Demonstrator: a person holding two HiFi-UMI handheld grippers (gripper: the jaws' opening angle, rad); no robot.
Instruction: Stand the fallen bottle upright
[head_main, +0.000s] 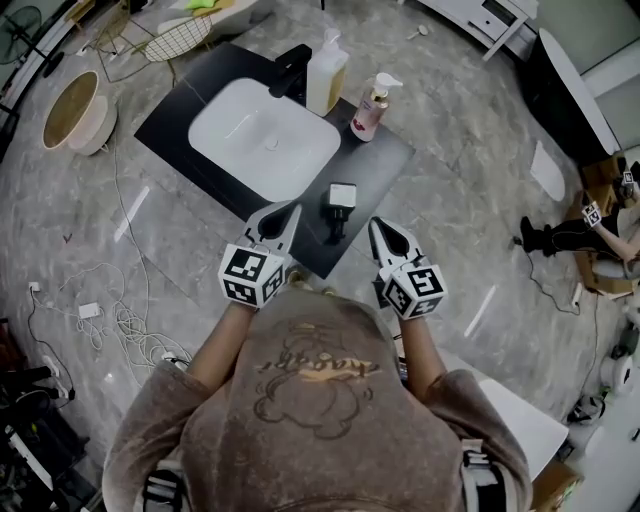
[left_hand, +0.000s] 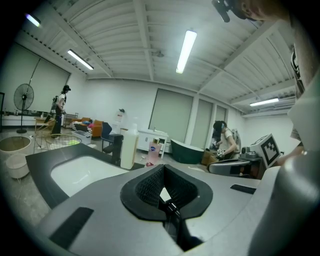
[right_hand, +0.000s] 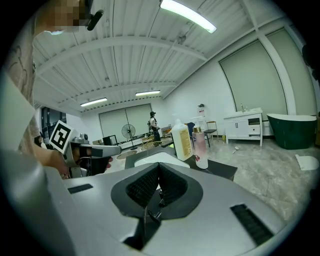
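Observation:
Two pump bottles stand upright at the far edge of the dark countertop (head_main: 180, 110): a tall cream one (head_main: 327, 72) (left_hand: 129, 146) (right_hand: 182, 140) and a smaller pink one (head_main: 372, 108) (left_hand: 153, 152) (right_hand: 200, 145). No fallen bottle shows in any view. My left gripper (head_main: 292, 208) (left_hand: 164, 187) hovers at the counter's near edge, in front of the white basin (head_main: 265, 140), shut and empty. My right gripper (head_main: 376, 224) (right_hand: 159, 187) hangs just off the counter's near corner, also shut with nothing in it. Both point toward the bottles from well short of them.
A black faucet (head_main: 290, 68) rises behind the basin, left of the cream bottle. A small black-and-white device (head_main: 342, 198) sits on the counter between my grippers. On the floor lie a round basket (head_main: 72, 110) and cables (head_main: 120, 320). A person (head_main: 600, 235) sits at right.

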